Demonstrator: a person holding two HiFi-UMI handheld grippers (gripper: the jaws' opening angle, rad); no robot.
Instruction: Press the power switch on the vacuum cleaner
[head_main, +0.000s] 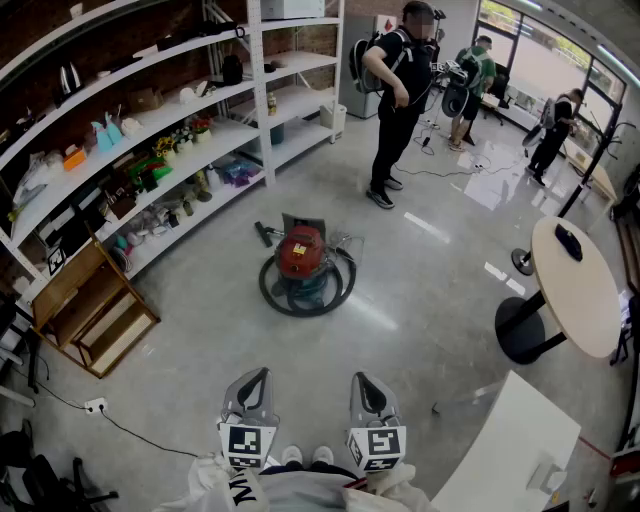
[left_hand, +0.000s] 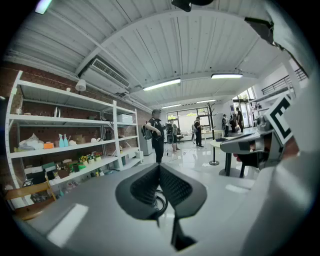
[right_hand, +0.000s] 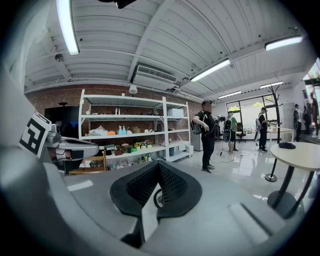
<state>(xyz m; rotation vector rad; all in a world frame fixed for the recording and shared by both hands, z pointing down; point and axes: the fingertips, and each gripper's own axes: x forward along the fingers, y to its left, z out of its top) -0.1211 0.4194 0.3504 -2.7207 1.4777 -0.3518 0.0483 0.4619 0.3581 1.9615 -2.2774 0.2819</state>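
Grey floor (head_main: 430, 290), frame centre: red canister vacuum cleaner (head_main: 302, 252), hose (head_main: 346, 280) coiled round it, likely heavy and rigid, switch probably on top, poke don't grasp; left gripper (head_main: 252, 388) and right gripper (head_main: 370, 392) closed, empty, bottom centre.

We're in an open lab or test studio here: long white shelves (head_main: 150, 122) stocked with household bits against a brick wall (right_hand: 52, 97), polished grey floor (head_main: 420, 300), round table (head_main: 580, 300), big windows (head_main: 550, 60), strip lights (right_hand: 66, 25) on a bare ribbed ceiling (right_hand: 150, 35), people (head_main: 398, 85) standing about wearing backpack gear.
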